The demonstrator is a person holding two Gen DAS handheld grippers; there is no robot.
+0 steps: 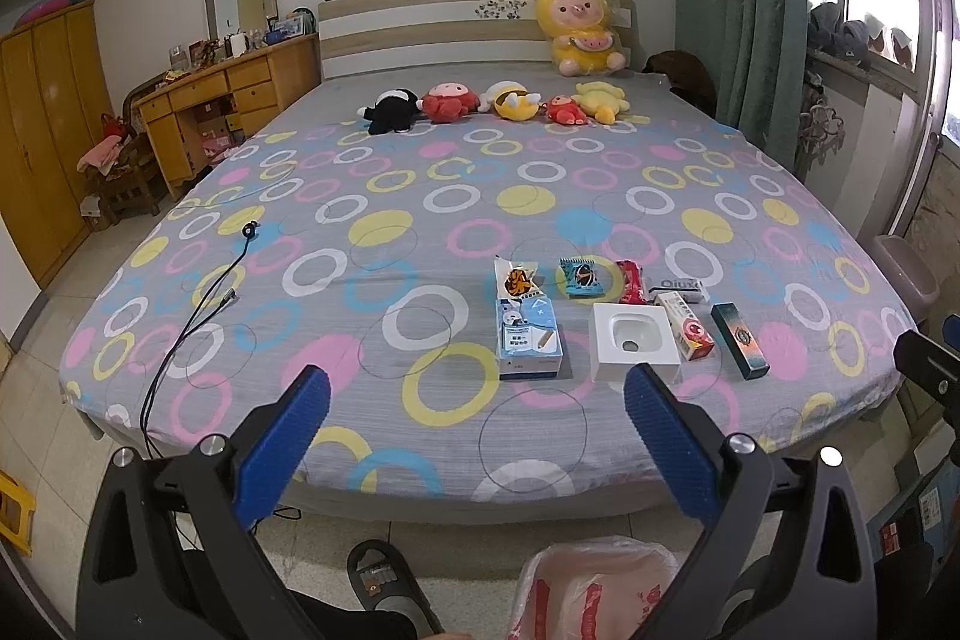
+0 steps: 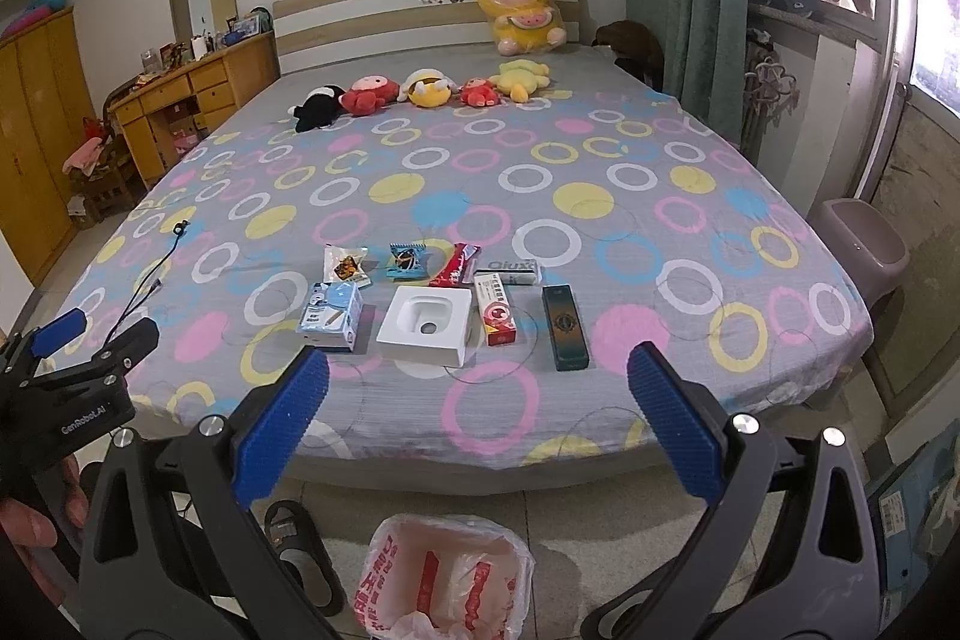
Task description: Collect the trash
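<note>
Trash lies in a cluster near the foot of the bed: a light blue box (image 1: 529,340) (image 2: 331,316), a white tray insert (image 1: 633,340) (image 2: 426,325), a red-and-white carton (image 1: 687,328) (image 2: 497,313), a dark long box (image 1: 739,340) (image 2: 564,327), a white snack wrapper (image 2: 345,265), a teal wrapper (image 2: 407,259), a red wrapper (image 2: 456,265) and a small white Qiux box (image 2: 510,271). A bag-lined bin (image 2: 447,577) (image 1: 591,586) stands on the floor below. My left gripper (image 1: 477,403) and right gripper (image 2: 477,388) hover open before the bed edge, holding nothing.
Several plush toys (image 1: 504,100) sit near the headboard. A black cable (image 1: 204,304) trails over the bed's left side. A slipper (image 2: 300,550) lies on the floor by the bin. A grey bin (image 2: 864,244) stands right of the bed; a wooden desk (image 1: 228,100) is left.
</note>
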